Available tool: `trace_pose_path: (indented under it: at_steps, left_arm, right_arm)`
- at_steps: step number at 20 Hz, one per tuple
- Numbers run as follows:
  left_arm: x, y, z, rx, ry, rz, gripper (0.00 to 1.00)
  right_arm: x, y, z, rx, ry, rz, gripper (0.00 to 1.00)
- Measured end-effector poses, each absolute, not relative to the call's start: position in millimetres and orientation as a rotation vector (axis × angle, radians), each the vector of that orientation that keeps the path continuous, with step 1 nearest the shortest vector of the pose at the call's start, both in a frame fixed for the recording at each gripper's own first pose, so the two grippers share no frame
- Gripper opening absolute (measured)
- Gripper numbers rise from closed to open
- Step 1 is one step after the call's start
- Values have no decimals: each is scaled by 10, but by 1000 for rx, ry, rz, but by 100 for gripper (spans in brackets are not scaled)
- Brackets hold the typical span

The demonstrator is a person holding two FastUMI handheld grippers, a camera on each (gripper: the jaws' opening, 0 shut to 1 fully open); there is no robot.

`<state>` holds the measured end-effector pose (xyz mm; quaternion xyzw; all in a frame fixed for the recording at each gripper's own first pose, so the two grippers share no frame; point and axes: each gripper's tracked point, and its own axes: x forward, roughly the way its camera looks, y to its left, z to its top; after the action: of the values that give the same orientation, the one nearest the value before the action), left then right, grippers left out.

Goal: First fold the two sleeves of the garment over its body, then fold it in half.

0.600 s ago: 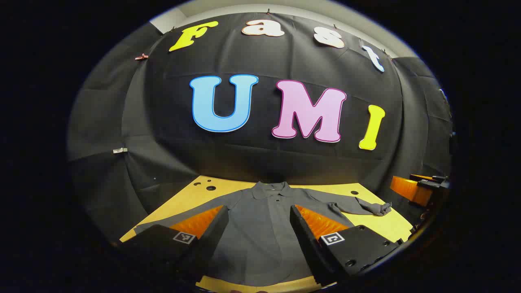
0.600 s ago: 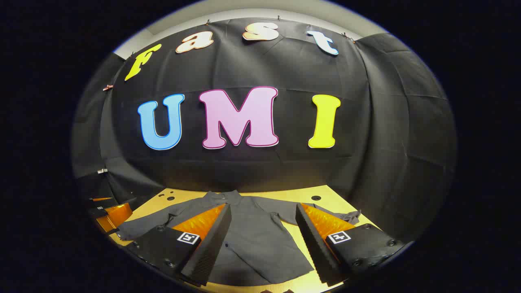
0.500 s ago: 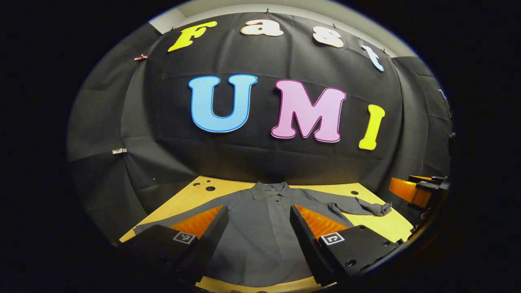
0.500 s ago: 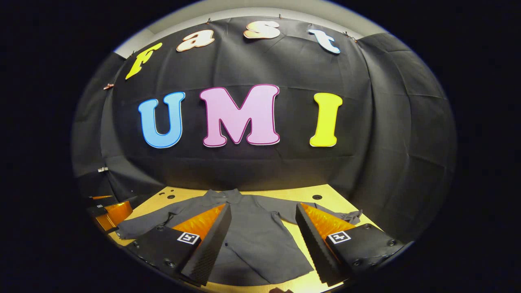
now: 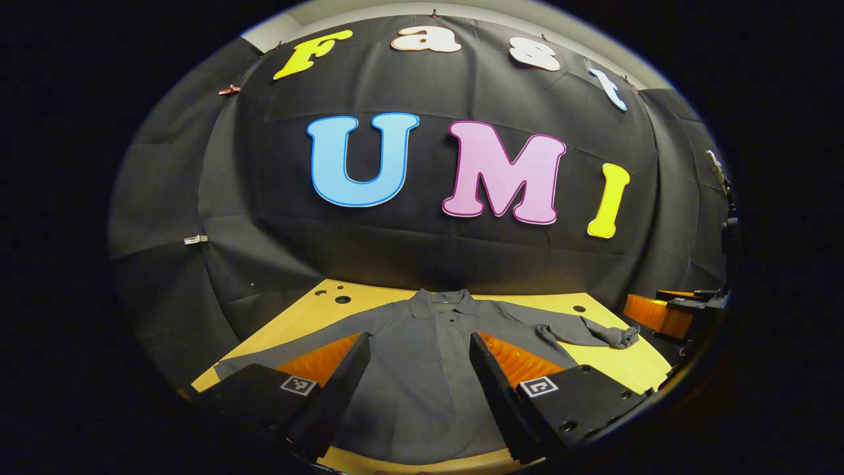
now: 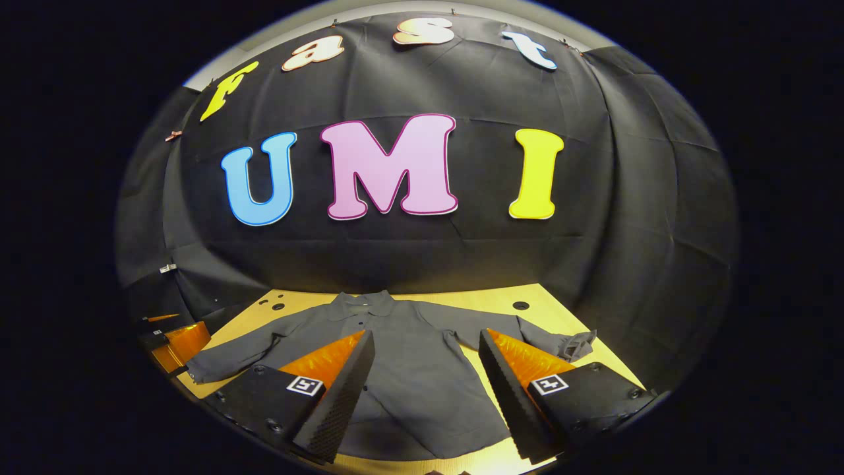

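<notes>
A grey long-sleeved garment lay flat on the yellow worktop, collar toward the black cloth wall and both sleeves spread out to the sides, neither yet folded over the body.

In the left gripper view, the left claw hung above the lower body of the garment with its fingers wide apart and nothing between them; the cloth ran on between the fingers up to the collar. The garment's right sleeve reached out to the right and ended in a crumpled cuff, and just past that cuff, at the edge of the view, the right claw was seen off the worktop's side.

In the right gripper view, the right claw likewise stood above the garment's body, fingers spread and holding nothing. The bunched cuff lay just beyond its right finger. The left sleeve stretched to the far left, its end near the left claw at the worktop's corner. Small round holes marked the board near the wall.
</notes>
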<state>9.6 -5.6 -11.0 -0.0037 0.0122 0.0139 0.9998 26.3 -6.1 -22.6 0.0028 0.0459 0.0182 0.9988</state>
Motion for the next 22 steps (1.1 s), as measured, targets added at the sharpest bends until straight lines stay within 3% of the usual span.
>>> trace_pose_path:
  at_steps: [15, 22]
  left_arm:
    - [327, -39, -236, -8, 51, 126, 96]
    - [347, -8, -430, -35, 124, 179, 96]
  right_arm:
    - [732, -553, -564, -3, 182, 11, 98]
    - [1109, -1410, -1036, 71, 304, -165, 98]
